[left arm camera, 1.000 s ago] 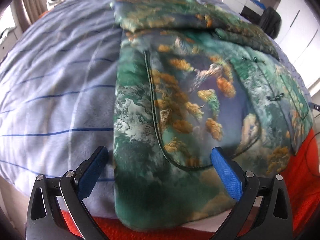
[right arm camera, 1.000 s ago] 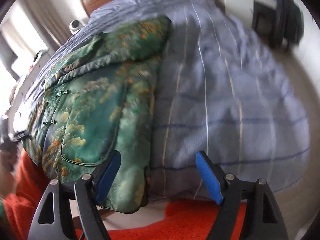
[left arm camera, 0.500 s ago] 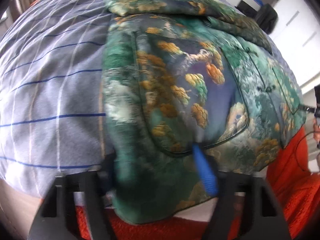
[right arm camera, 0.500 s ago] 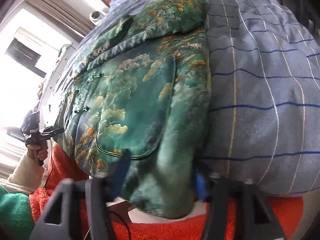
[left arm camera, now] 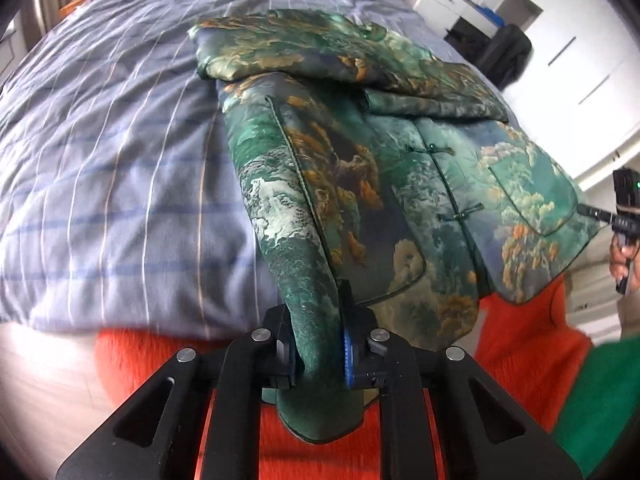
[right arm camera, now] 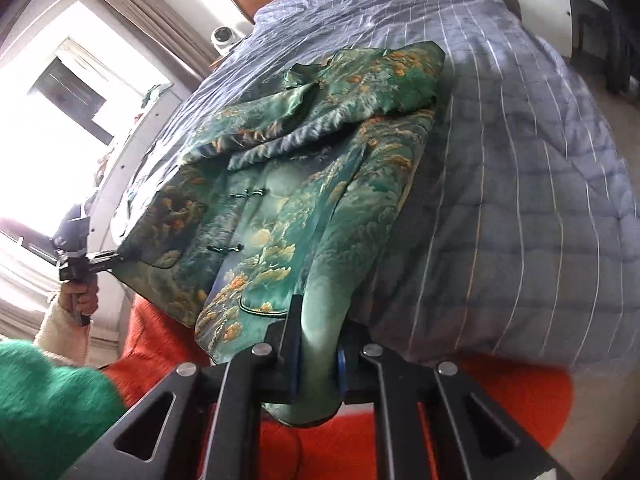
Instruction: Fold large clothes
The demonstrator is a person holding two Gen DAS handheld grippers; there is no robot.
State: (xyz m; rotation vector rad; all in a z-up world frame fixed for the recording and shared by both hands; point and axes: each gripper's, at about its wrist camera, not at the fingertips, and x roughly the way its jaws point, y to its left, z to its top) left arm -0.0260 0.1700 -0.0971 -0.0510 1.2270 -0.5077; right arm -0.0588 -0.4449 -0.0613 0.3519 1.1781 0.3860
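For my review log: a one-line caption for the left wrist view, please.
Left hand-held gripper shut on the hem corner of a green patterned jacket lying on a striped blue bedspread.

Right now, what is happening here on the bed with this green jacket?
A person is folding a green patterned jacket that lies on a bed with a blue striped cover. The left gripper is shut on one bottom corner of the jacket and the right gripper on the other. Both corners hang off the bed's near edge, and the sleeves are already folded across the chest.

light: daylight, window blown out | blur: bedspread smeared | edges: fisheye-bent, dark corners
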